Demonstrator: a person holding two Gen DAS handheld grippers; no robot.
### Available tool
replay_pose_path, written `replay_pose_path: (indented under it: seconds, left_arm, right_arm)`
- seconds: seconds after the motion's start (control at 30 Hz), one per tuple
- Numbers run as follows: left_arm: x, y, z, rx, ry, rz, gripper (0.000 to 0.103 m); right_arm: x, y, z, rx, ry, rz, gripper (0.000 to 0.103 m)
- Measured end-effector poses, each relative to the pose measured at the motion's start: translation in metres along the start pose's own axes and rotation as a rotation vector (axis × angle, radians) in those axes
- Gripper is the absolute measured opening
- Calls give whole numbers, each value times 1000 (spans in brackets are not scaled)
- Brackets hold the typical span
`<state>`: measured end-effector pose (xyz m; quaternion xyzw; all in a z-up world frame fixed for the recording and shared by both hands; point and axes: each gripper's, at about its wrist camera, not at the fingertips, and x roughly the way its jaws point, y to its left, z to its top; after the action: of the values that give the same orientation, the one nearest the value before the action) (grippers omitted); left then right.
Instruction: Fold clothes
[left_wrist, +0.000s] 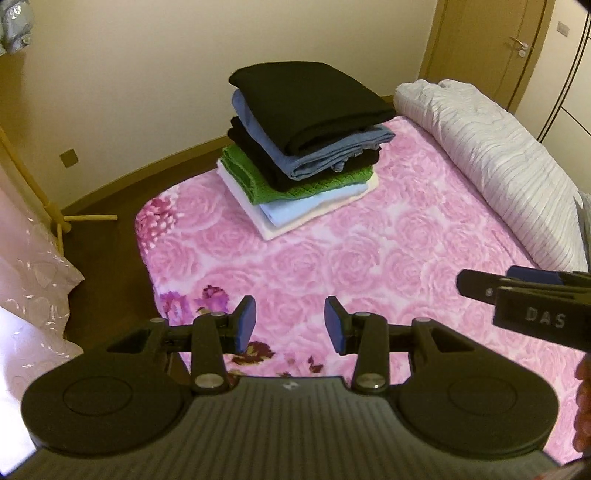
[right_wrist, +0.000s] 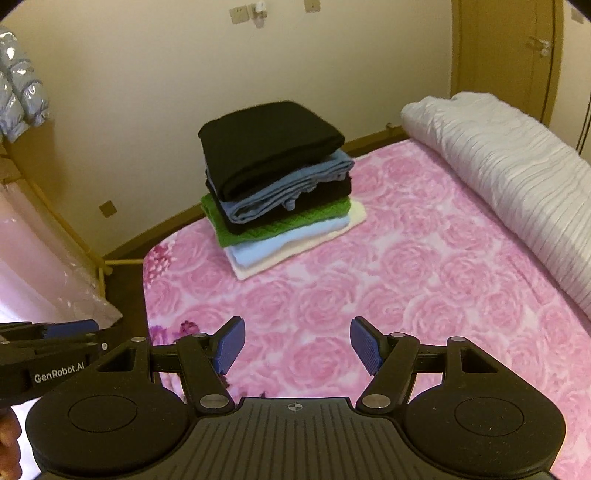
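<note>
A stack of folded clothes (left_wrist: 303, 147) (right_wrist: 277, 188) sits at the far corner of the bed: black on top, then blue, black, green, pale blue and cream. My left gripper (left_wrist: 290, 325) hovers open over the pink rose blanket (left_wrist: 369, 258), well short of the stack, nothing between its blue pads. My right gripper (right_wrist: 295, 347) is also open and empty above the blanket (right_wrist: 369, 277). It shows in the left wrist view at the right edge (left_wrist: 476, 286); the left gripper shows at the right wrist view's left edge (right_wrist: 74, 328). No unfolded garment is in sight.
A rolled grey-white striped quilt (left_wrist: 491, 155) (right_wrist: 509, 173) lies along the bed's right side. Brown floor (left_wrist: 110, 240), a wooden rack leg (left_wrist: 88, 218) and pink plastic wrap (left_wrist: 29, 288) are left of the bed. A door (left_wrist: 517, 48) stands at the back right.
</note>
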<state>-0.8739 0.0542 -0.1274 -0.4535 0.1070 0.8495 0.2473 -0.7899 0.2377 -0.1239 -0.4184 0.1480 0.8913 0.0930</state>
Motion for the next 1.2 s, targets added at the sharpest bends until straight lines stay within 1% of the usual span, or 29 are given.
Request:
replay_pose_path:
  seconds: [0.23, 0.53, 0.67, 0.8, 1.07, 1.2]
  left_arm:
    - [21, -8, 14, -2, 14, -3, 37]
    - [53, -15, 34, 35, 16, 27, 37]
    - [67, -13, 43, 37, 20, 23, 36]
    - [76, -9, 49, 33, 16, 24, 36]
    - [83, 2, 56, 32, -18, 67, 36]
    - [81, 8, 58, 24, -30, 64, 36]
  right_arm:
    - [26, -14, 10, 17, 52, 16, 67]
    - [56, -31, 28, 53, 81, 8, 67]
    - [70, -35, 36, 70, 98, 7, 67]
    - [84, -34, 43, 70, 111, 13, 67]
    - [104, -22, 54, 53, 125, 34, 67]
    - [109, -14, 57, 43, 125, 43, 67]
